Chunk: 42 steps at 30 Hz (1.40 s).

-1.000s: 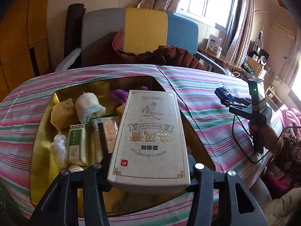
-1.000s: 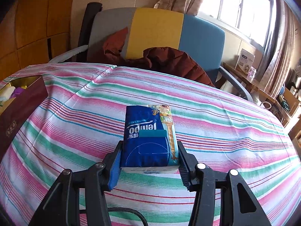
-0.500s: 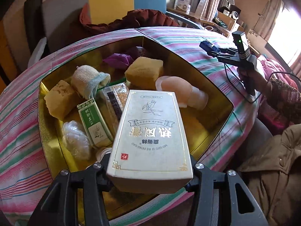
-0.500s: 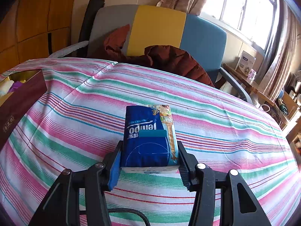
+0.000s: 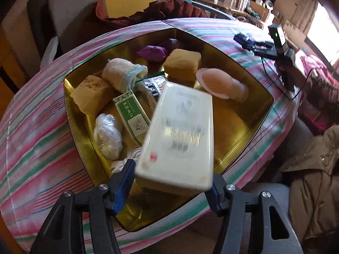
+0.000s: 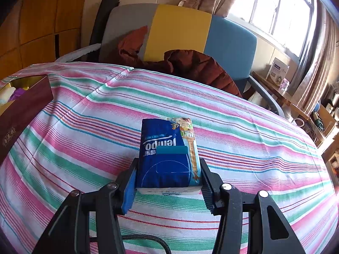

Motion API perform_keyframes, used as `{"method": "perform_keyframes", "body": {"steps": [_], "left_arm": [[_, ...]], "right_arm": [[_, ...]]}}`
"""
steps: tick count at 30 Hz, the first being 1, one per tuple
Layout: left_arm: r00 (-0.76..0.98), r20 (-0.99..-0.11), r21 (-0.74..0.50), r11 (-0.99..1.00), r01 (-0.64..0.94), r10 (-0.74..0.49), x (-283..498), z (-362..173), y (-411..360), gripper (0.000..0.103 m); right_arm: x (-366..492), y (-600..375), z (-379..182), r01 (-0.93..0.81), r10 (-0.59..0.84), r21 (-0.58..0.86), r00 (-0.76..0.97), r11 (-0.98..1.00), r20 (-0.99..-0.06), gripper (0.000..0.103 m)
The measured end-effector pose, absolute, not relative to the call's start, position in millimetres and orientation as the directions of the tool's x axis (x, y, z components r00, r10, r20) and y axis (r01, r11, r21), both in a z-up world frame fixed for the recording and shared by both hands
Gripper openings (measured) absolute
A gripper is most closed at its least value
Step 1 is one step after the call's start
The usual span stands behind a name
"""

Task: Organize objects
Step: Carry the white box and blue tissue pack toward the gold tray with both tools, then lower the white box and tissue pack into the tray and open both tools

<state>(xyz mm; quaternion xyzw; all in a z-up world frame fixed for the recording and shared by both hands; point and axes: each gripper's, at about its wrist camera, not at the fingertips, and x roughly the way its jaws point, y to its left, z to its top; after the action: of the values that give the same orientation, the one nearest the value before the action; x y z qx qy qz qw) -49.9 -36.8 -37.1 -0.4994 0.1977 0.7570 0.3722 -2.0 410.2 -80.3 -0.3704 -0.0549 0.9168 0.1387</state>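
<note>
Two grippers are at work: the left gripper (image 5: pixel 172 182) has just been spreading its jaws, and the white box (image 5: pixel 180 135), blurred and tilted, sits loose between them over the near half of the gold tin (image 5: pixel 262 110), seemingly dropping free. To finish this release well, I would keep the jaws wide and draw straight back only once the box lies flat on the bare floor beside the green carton (image 5: pixel 132 114), so no finger drags it. Meanwhile the right gripper (image 6: pixel 168 181) pinches the blue tissue pack (image 6: pixel 167 154) above the striped cloth (image 6: pixel 84 127), waiting its turn.
</note>
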Motion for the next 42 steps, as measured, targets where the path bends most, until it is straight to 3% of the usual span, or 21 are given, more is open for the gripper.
{"method": "perform_keyframes", "body": {"steps": [10, 17, 20, 22, 29, 34, 37, 42], "left_arm": [[-0.268, -0.783, -0.259, -0.685, -0.681, 0.562, -60.4, -6.5, -38.5, 0.062], [-0.133, -0.804, -0.319, -0.610, -0.725, 0.579, -67.0, -16.0, 21.8, 0.061], [-0.055, -0.839, -0.284, -0.522, -0.804, 0.542, -47.8, -20.6, 40.1, 0.061], [-0.107, -0.867, -0.195, -0.530, -0.825, 0.486, -38.6, -22.7, 44.7, 0.061], [-0.177, -0.875, -0.219, -0.695, -0.685, 0.451, -58.3, -37.1, 4.9, 0.064], [-0.276, -0.877, -0.154, -0.774, -0.614, 0.393, -60.3, -34.3, -18.3, 0.062], [-0.332, -0.808, -0.254, -0.796, -0.549, 0.487, -59.0, -22.4, -36.7, 0.062], [-0.508, -0.564, -0.542, -0.757, -0.366, 0.650, -45.1, -3.9, -69.1, 0.067]], "right_arm": [[-2.7, 409.3, -81.4, -0.213, 0.294, -0.202, -0.686, -0.956, -0.666, 0.053], [-2.3, 407.6, -81.5, -0.213, 0.300, -0.212, -0.687, -0.954, -0.662, 0.053], [-1.1, 408.6, -81.0, -0.216, 0.298, -0.205, -0.689, -0.955, -0.661, 0.053], [-1.3, 409.8, -80.9, -0.217, 0.295, -0.200, -0.689, -0.955, -0.662, 0.053], [0.8, 410.1, -80.1, -0.218, 0.295, -0.198, -0.694, -0.956, -0.657, 0.053], [6.3, 405.8, -70.6, -0.208, 0.292, -0.206, -0.722, -0.956, -0.627, 0.053], [12.0, 396.2, -57.3, -0.186, 0.243, -0.157, -0.745, -0.970, -0.622, 0.053], [20.0, 358.3, -31.4, -0.084, 0.029, 0.059, -0.780, -0.995, -0.625, 0.053]]}}
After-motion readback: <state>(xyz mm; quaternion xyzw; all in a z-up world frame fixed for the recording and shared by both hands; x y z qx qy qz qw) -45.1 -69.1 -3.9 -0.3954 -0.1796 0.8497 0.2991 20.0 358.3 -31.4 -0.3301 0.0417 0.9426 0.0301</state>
